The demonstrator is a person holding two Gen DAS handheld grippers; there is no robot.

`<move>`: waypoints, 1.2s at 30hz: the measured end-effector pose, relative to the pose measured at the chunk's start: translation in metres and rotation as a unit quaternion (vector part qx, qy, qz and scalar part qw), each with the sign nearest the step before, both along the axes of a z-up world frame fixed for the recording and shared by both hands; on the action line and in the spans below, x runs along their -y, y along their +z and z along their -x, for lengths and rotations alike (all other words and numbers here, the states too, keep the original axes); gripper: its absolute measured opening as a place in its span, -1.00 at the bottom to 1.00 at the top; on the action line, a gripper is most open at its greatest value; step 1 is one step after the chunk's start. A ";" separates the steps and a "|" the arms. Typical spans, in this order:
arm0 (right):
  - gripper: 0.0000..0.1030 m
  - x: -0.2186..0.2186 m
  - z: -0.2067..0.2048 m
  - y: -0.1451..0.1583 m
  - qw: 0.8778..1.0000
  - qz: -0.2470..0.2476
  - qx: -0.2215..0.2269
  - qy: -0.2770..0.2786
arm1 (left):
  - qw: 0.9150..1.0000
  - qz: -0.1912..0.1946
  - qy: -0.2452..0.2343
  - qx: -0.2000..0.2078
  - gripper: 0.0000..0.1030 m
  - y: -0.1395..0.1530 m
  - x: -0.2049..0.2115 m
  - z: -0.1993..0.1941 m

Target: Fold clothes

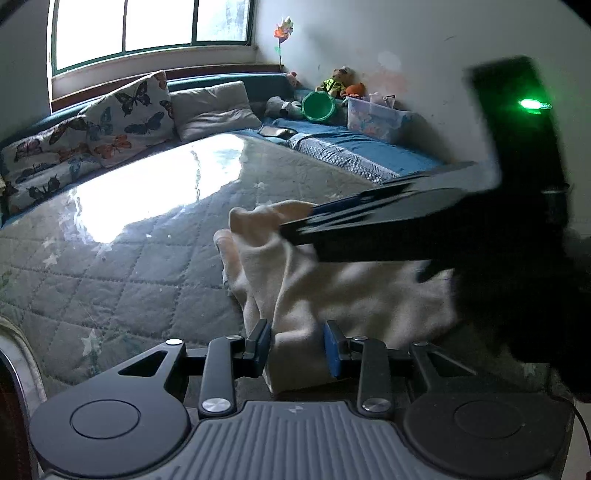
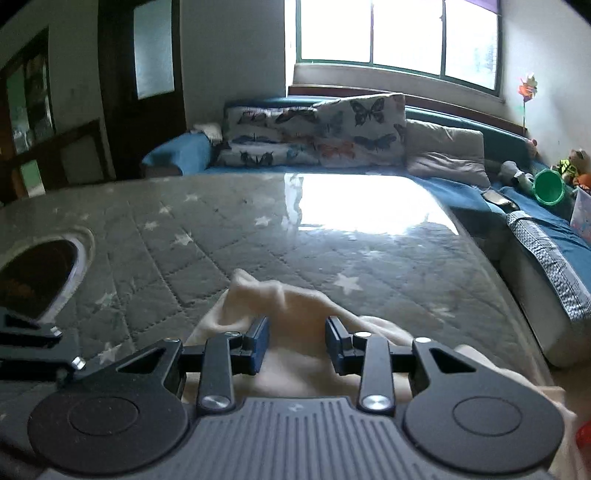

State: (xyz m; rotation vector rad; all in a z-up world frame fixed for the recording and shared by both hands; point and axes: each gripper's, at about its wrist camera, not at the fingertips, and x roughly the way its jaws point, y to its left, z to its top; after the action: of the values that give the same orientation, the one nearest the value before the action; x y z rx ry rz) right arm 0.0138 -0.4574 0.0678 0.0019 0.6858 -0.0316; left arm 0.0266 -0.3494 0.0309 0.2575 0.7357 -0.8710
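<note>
Now, left gripper (image 1: 297, 349): spread, cream garment's near edge between its fingers.
Right gripper (image 2: 297, 345): spread over a raised fold.
Cream garment (image 1: 332, 291): crumpled on the grey quilted bed (image 1: 129, 288), near-right side.

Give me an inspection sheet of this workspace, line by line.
Surface: grey quilted star-print cover, window glare on it.
Job's things: cream garment, crumpled, partly lifted.
Clutter: nothing seen on the cover besides the garment.
Grippers: left tongs open with cloth between the jaws; right tongs open over the garment, blurred in the left view.
Cables: thin dark cable at the left view's edge.
Surroundings: butterfly pillows, grey cushion, green bowl, plush toys, plastic box, window.
</note>
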 end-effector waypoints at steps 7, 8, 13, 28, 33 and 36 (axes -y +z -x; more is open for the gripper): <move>-0.32 0.005 -0.007 0.009 1.000 -0.022 0.009 -0.008 | 1.000 0.006 0.003 -0.008 -0.32 0.001 -0.007 -0.001; -0.29 0.007 0.000 0.015 1.000 -0.023 0.016 -0.008 | 1.000 0.008 0.004 -0.010 -0.32 0.002 -0.010 -0.001; -0.14 0.013 0.041 0.023 0.999 -0.027 0.034 -0.022 | 1.000 0.015 0.012 -0.006 -0.32 0.011 -0.024 0.004; 0.01 0.040 0.145 0.008 0.994 -0.009 0.026 -0.104 | 0.998 0.023 0.060 -0.017 -0.42 0.013 -0.046 0.002; 0.06 0.011 0.135 0.030 0.998 -0.005 0.047 -0.048 | 0.997 0.023 0.076 0.005 -0.40 0.030 -0.075 0.007; 0.06 -0.011 0.119 0.035 0.999 -0.004 0.053 -0.011 | 0.994 0.021 0.100 0.023 -0.40 0.043 -0.103 0.010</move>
State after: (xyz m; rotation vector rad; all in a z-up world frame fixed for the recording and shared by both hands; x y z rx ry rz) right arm -0.1054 -0.4460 0.1027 0.0182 0.5800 -0.0508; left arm 0.0169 -0.2469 0.0739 0.1625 0.6862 -0.6877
